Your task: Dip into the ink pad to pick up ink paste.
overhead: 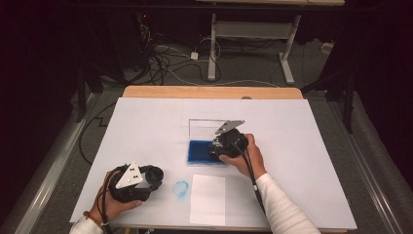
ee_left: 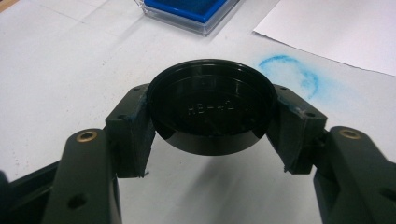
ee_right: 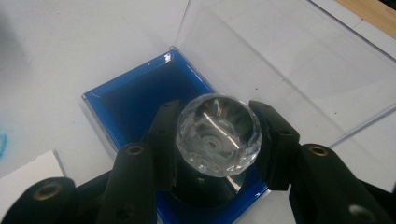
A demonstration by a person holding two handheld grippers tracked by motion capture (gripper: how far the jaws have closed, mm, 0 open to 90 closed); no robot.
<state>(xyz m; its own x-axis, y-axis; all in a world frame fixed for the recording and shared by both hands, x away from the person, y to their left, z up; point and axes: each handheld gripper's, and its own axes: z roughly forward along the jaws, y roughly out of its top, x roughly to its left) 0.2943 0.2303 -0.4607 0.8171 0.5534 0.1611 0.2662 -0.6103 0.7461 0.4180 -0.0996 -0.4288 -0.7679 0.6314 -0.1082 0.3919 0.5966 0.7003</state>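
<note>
**Both grippers loaded: black cap at left, stamp over ink pad at right**

Left side first. Left gripper point(overhead: 146, 181) sits near the front-left corner of the white table sheet point(overhead: 146, 122), hand wrapped round its body, grey plate on top. In the left gripper view its jaws are clamped on a round black cap point(ee_left: 212, 109), one pad on each side of the rim, open face toward the camera, faint raised lettering inside (unreadable). Cap hangs just above the sheet, shadow below it.

Just right of that gripper: a smudged blue ring print point(overhead: 180, 188) on the sheet, apart from the cap. Beside it a loose white paper point(overhead: 208, 199), lying flat, near the front edge, not touching the ring.

Further right and farther back: blue ink pad point(overhead: 198, 152) in a clear case, its clear lid point(overhead: 207, 129) standing upright behind it.

Right gripper point(overhead: 219, 150) is over the pad's right part, pointing down. In the right gripper view its jaws are closed on a stamp with a clear faceted knob point(ee_right: 218, 135), pads gripping the sides of the knob; the dark stamp body below sits inside the blue tray. Probably the base is touching the ink surface, but the knob hides the contact, so can't tell for sure.
</note>
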